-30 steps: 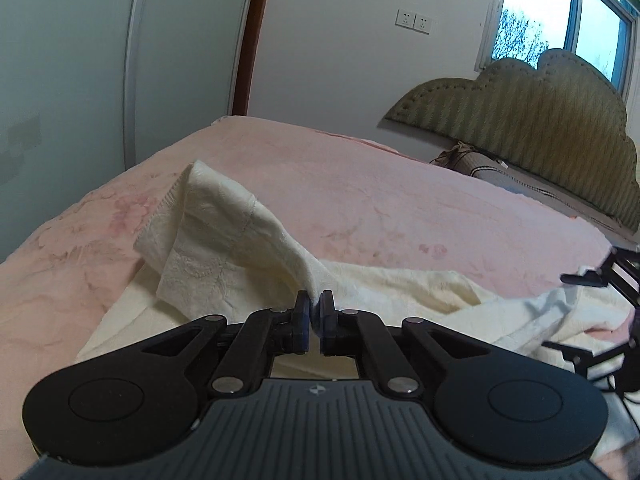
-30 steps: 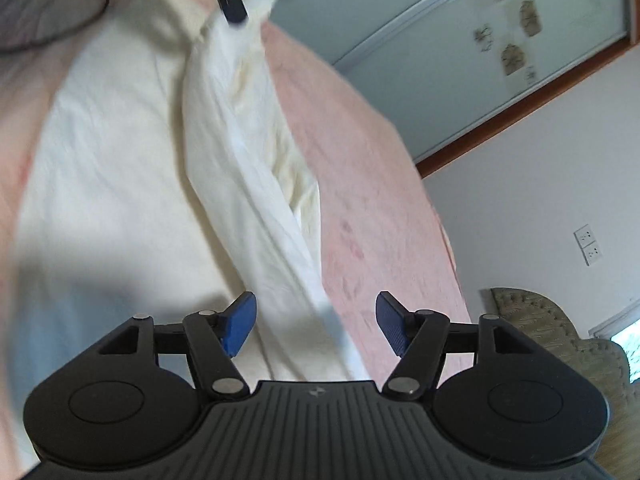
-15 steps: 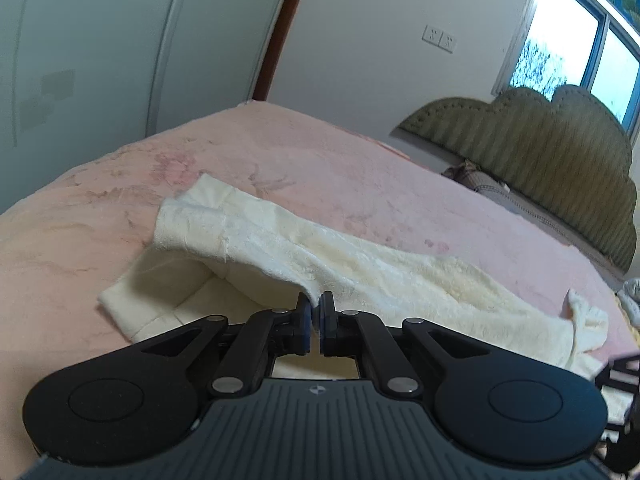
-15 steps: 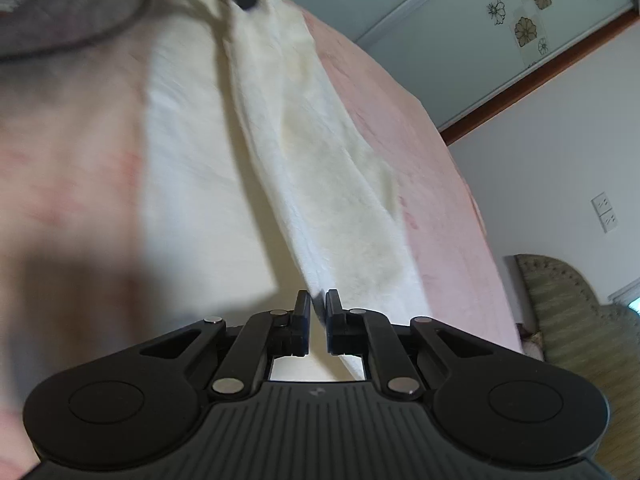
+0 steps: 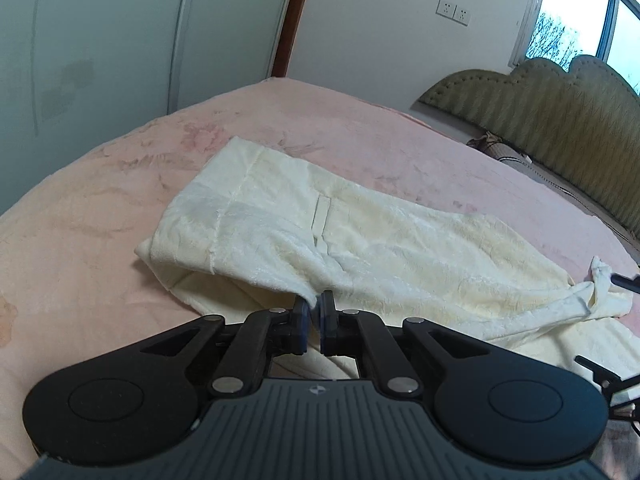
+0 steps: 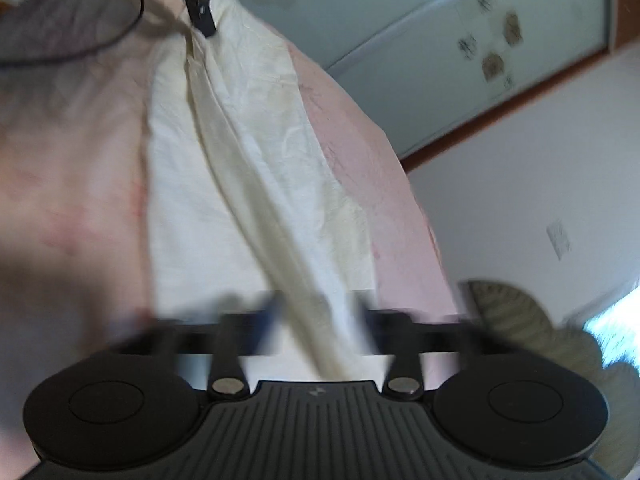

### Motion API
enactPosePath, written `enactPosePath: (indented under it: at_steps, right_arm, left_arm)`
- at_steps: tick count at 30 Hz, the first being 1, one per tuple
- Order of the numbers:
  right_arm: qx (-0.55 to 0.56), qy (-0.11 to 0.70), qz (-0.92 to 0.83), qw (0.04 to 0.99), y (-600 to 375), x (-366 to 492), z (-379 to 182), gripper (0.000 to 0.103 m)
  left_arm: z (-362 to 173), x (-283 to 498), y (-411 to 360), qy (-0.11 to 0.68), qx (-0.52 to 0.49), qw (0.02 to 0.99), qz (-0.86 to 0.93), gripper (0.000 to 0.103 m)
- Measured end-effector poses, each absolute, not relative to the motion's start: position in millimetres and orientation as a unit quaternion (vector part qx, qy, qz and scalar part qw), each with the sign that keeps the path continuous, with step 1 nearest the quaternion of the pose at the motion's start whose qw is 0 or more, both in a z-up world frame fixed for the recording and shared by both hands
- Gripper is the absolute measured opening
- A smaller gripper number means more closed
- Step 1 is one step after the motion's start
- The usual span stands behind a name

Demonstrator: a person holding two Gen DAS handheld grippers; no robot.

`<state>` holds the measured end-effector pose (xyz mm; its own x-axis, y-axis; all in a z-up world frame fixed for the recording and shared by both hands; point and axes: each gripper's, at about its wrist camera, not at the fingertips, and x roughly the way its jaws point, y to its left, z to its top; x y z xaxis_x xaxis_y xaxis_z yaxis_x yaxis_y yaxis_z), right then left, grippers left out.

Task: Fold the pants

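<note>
Cream pants lie stretched across the pink bed, one layer folded over another. My left gripper is shut on the pants' near edge, pinching the cloth between its pads. In the right wrist view the pants run away from me toward the left gripper, which holds their far end. My right gripper is blurred, its fingers spread wide apart with a fold of the pants lying between them.
A padded green headboard stands at the right end of the bed, under a window. Wardrobe doors line the far side. A black cable hangs near the left gripper.
The pants were lowered and now lie flatter and spread out on the bed. My right gripper shut half a second ago and has now opened, letting go of the cloth. The left stays shut.
</note>
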<state>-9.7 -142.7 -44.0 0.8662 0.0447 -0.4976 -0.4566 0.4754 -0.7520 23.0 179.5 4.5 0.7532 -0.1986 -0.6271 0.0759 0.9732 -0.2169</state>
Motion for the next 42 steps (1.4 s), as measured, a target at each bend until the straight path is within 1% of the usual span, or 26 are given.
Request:
enactPosePath:
  at_steps: [2,3,4,5,6,7,8,12,17,19,23,24,27,29,33,35,37,39,41,42]
  right_arm:
    - [-0.479,0.226,0.181,0.829,-148,8,-43,0.081]
    - [-0.468,0.238,0.186,0.83,-150,17,-42,0.074]
    - [-0.464,0.243,0.184,0.832,-151,25,-45,0.044]
    - [-0.464,0.252,0.173,0.831,-153,33,-49,0.028]
    - [-0.461,0.264,0.165,0.831,-156,39,-53,0.016]
    - [-0.454,0.272,0.161,0.833,-159,43,-55,0.012]
    - [-0.442,0.277,0.161,0.838,-162,43,-56,0.007]
    - [-0.427,0.279,0.159,0.845,-160,13,-55,0.005]
    - [-0.381,0.31,0.196,0.849,-162,-41,-47,0.005]
    - [-0.371,0.319,0.197,0.85,-160,-53,-54,0.005]
    - [-0.322,0.316,0.185,0.873,-166,-51,-59,0.006]
    - [-0.319,0.316,0.183,0.875,-166,-52,-59,0.007]
    - [-0.332,0.314,0.181,0.871,-162,-59,-60,0.008]
    - [-0.317,0.319,0.177,0.876,-164,-59,-59,0.008]
    - [-0.301,0.326,0.185,0.877,-165,-59,-56,0.008]
    - [-0.275,0.333,0.188,0.882,-169,-58,-54,0.008]
    - [-0.257,0.332,0.185,0.889,-171,-60,-52,0.008]
    - [-0.231,0.325,0.175,0.9,-174,-62,-51,0.009]
    - [-0.242,0.325,0.179,0.896,-178,-70,-49,0.011]
    - [-0.243,0.325,0.184,0.895,-184,-75,-44,0.011]
  left_arm:
    - [2,26,183,0.354,-0.103,0.927,-0.072,0.009]
    - [2,27,184,0.358,-0.113,0.924,-0.072,0.017]
    - [2,28,186,0.36,-0.123,0.922,-0.072,0.017]
    - [1,29,187,0.36,-0.132,0.921,-0.072,0.017]
    - [1,30,188,0.36,-0.136,0.92,-0.071,0.018]
    - [1,30,189,0.358,-0.139,0.921,-0.07,0.016]
    - [3,29,189,0.353,-0.14,0.923,-0.07,0.009]
    - [10,27,189,0.337,-0.122,0.931,-0.073,0.008]
    - [5,31,189,0.353,-0.108,0.927,-0.068,0.008]
    - [-1,35,183,0.37,-0.083,0.923,-0.064,0.01]
    - [11,28,181,0.377,-0.065,0.922,-0.059,0.023]
    - [18,25,184,0.376,-0.072,0.922,-0.059,0.024]
    - [38,15,188,0.362,-0.085,0.927,-0.052,0.023]
    - [50,12,180,0.346,-0.074,0.934,-0.049,0.023]
    - [69,8,144,0.294,-0.032,0.952,-0.074,0.023]
    - [73,5,122,0.268,-0.007,0.959,-0.09,0.024]
    - [70,7,93,0.255,0.02,0.958,-0.133,0.029]
    - [62,13,63,0.262,0.035,0.947,-0.182,0.042]
    - [48,19,34,0.275,0.052,0.932,-0.23,0.046]
    - [38,22,17,0.287,0.069,0.921,-0.254,0.046]
